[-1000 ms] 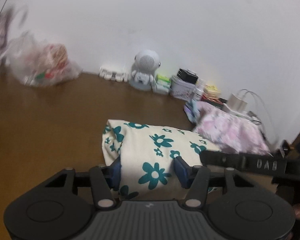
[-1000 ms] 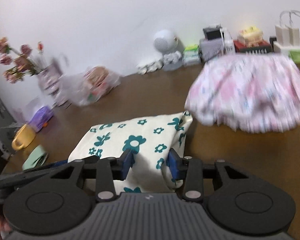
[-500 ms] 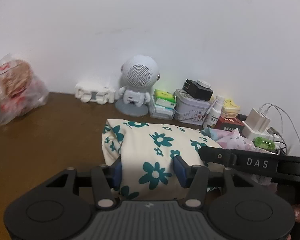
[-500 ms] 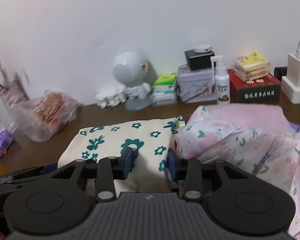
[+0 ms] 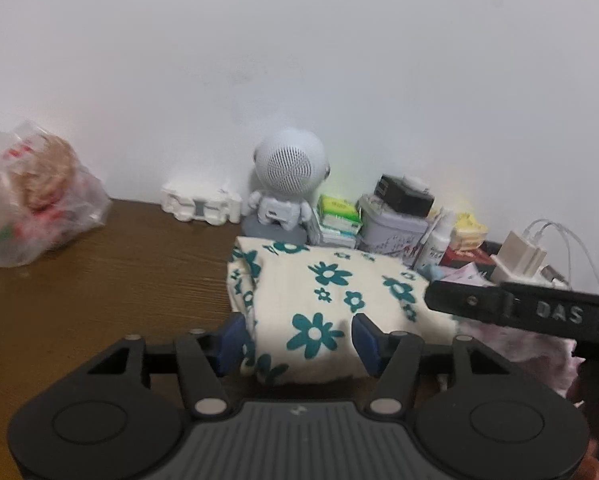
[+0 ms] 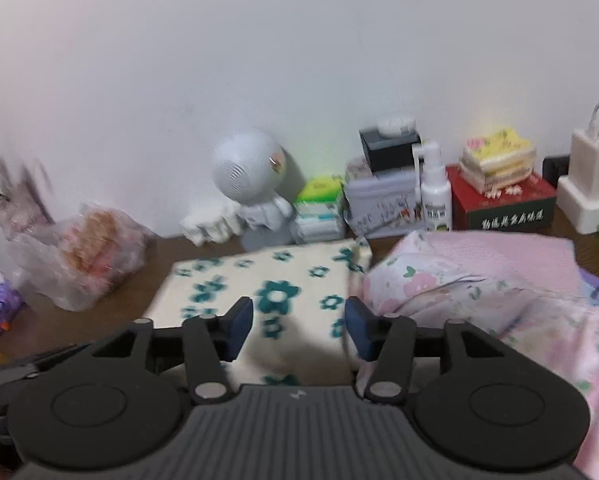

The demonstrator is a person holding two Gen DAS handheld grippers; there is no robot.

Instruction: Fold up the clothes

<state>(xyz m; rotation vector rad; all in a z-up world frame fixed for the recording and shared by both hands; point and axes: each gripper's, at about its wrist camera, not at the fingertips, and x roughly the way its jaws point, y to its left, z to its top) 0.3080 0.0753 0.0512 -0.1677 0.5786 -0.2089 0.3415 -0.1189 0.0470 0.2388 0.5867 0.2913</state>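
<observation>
Folded cream cloth with teal flowers (image 5: 331, 304) lay at my twelve o'clock on the brown wooden table (image 5: 99, 280), its long axis running nine to three. My left gripper (image 5: 299, 336) and right gripper (image 6: 297, 328) flanked its near edge equally, both jaws opening, pads releasing it; pink floral garment (image 6: 479, 280) touched it at three o'clock.

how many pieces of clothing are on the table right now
2 that show. A folded cream cloth with teal flowers lies mid-table between both grippers' fingers. A pink floral garment lies bunched against its right side. More may be hidden under the pink one.
</observation>
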